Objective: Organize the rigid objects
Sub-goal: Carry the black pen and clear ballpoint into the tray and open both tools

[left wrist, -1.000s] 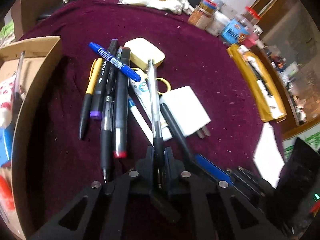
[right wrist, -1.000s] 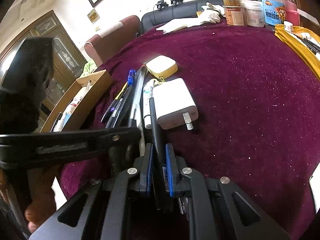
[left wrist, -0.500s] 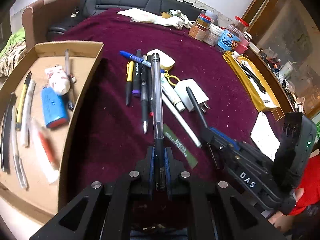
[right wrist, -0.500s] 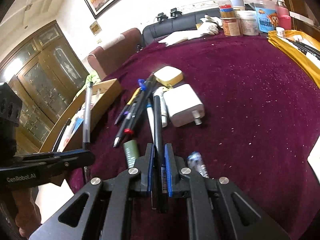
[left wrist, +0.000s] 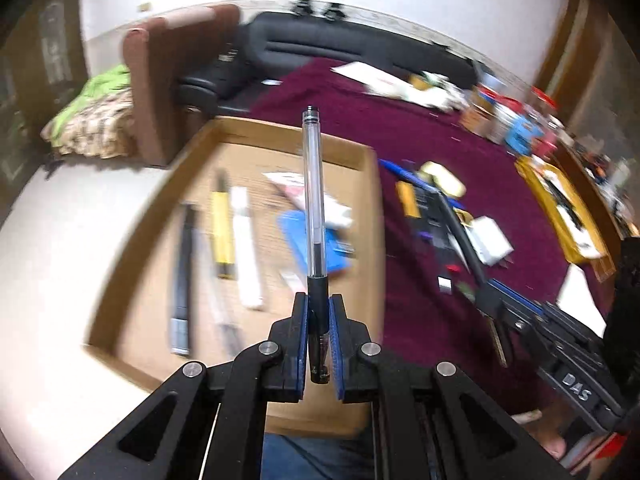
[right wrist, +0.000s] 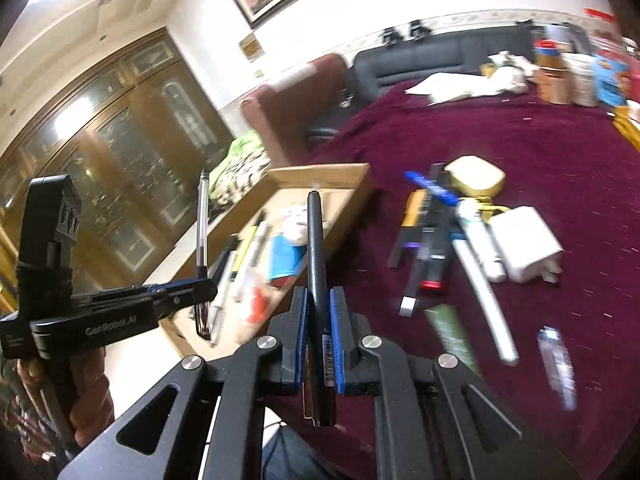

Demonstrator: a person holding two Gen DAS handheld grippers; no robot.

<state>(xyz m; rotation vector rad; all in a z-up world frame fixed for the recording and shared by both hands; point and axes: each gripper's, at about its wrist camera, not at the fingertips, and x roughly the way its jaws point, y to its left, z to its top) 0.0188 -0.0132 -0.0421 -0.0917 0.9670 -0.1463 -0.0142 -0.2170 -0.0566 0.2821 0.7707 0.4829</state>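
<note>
We're mid-carry, both hands loaded. Our left gripper [left wrist: 319, 312] pinches a clear pen [left wrist: 312, 196] by its black grip end, barrel standing out over the cardboard box [left wrist: 280, 132] at the tabletop's [right wrist: 560, 140] edge. Our right gripper [right wrist: 319, 312] is clamped on a black pen [right wrist: 316, 256], poised near the box's right wall, we judge. Next we need each pen lowered over the box floor, laid flat alongside the pens already there, then released, without clipping that wall.

The right view gives us the left gripper side-on, pen upright, and the hand [right wrist: 86, 384] below it. The left view alone shows the box interior: a yellow pen [left wrist: 222, 232], a white stick [left wrist: 248, 248], a blue item [left wrist: 316, 240], all blurred.
</note>
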